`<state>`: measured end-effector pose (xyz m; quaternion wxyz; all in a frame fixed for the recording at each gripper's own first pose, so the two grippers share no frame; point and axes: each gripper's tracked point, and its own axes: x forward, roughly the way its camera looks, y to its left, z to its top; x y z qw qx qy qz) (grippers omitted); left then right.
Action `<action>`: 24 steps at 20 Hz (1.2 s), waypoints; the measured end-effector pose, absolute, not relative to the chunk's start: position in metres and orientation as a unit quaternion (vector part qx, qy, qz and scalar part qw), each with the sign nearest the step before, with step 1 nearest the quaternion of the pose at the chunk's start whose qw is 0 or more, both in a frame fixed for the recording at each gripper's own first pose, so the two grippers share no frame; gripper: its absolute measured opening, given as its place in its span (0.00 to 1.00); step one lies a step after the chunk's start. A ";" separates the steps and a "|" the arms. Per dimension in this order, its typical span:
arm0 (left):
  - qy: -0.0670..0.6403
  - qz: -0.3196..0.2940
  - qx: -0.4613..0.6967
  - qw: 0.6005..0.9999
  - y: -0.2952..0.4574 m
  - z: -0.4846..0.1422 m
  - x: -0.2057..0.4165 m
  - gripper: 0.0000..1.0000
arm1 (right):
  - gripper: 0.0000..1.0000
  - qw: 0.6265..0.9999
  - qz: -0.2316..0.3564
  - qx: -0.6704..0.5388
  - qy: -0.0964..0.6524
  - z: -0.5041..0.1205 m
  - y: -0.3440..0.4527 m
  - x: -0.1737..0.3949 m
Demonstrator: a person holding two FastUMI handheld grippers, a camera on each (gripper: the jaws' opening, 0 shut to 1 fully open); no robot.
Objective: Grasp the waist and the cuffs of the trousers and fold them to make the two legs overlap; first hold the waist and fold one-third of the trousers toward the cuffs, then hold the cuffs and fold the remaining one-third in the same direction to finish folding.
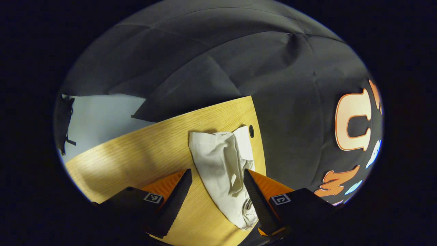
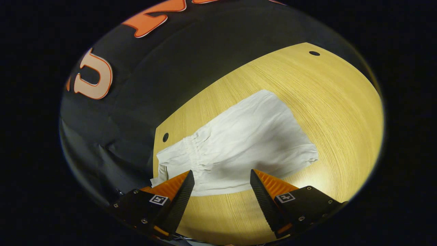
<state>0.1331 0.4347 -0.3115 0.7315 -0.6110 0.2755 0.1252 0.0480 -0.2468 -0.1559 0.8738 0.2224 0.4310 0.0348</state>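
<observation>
Both grippers, left gripper [image 1: 216, 179] and right gripper [image 2: 222, 181], wide open, empty, above white trousers [image 2: 245, 143] on tabletop [image 2: 327, 92]; next, probably grab waist and cuffs.

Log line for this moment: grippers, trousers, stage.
left gripper: open, holding nothing | right gripper: open, holding nothing | trousers: on table, unfolded | stage: pre-grasp

In your left gripper view, the trousers [image 1: 223, 171] lay on the table [image 1: 136, 153] near its right edge, running from near to far, between your spread fingers [image 1: 174, 198]. A hole [image 1: 251, 131] sat just beyond their far right corner. In your right gripper view, the trousers [image 2: 245, 147] lay crosswise ahead of the fingers [image 2: 263, 194], a hole [image 2: 165, 137] beside their left end, another hole [image 2: 314, 53] far right.
</observation>
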 end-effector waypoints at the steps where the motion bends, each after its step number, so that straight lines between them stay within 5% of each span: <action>1: 0.272 0.122 -0.611 0.733 0.437 -0.310 0.137 0.99 | 0.98 0.872 0.035 0.227 0.432 -0.157 -0.247 0.047; 16: 0.240 0.112 -0.659 0.704 0.429 -0.312 0.221 0.95 | 0.98 0.864 0.012 0.260 0.431 -0.156 -0.277 0.049; 24: 0.313 0.143 -0.574 0.743 0.418 -0.341 0.223 0.19 | 0.98 0.859 0.000 0.276 0.430 -0.155 -0.301 0.054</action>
